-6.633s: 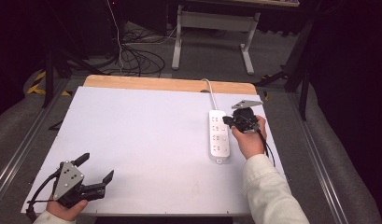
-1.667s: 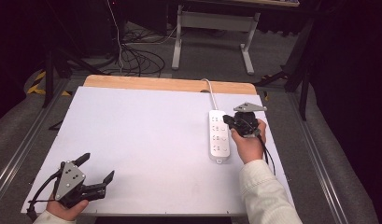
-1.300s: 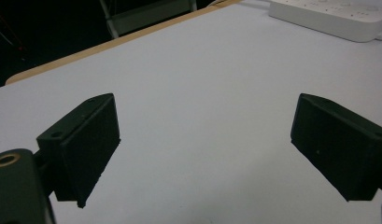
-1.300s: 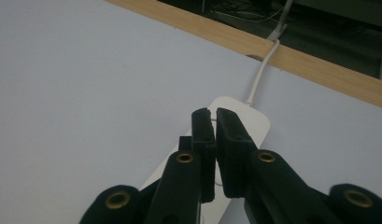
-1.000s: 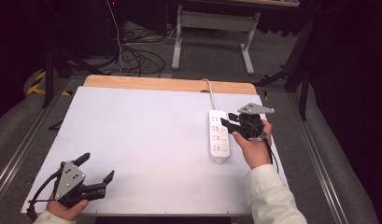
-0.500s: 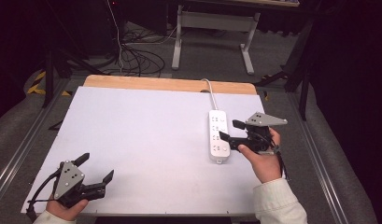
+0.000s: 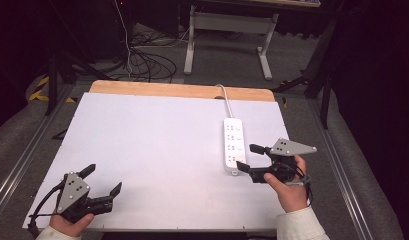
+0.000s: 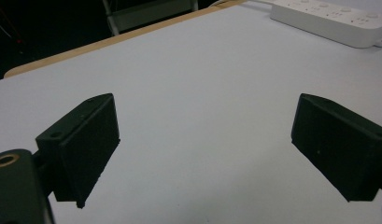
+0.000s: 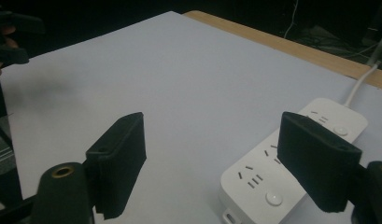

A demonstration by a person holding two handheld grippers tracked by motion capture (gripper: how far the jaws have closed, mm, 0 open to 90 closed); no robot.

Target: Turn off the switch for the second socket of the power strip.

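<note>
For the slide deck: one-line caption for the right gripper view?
Open right hand-held gripper poised over the near end of a white plastic power strip on a white tabletop.

You're working in what looks like a lab or recording studio. Your table is a plain white sheet over a wooden board, lit brightly against dark surroundings. At the upper left of the high view, loose cables lie tangled on grey carpet, and the metal legs of another bench stand at top centre.
</note>
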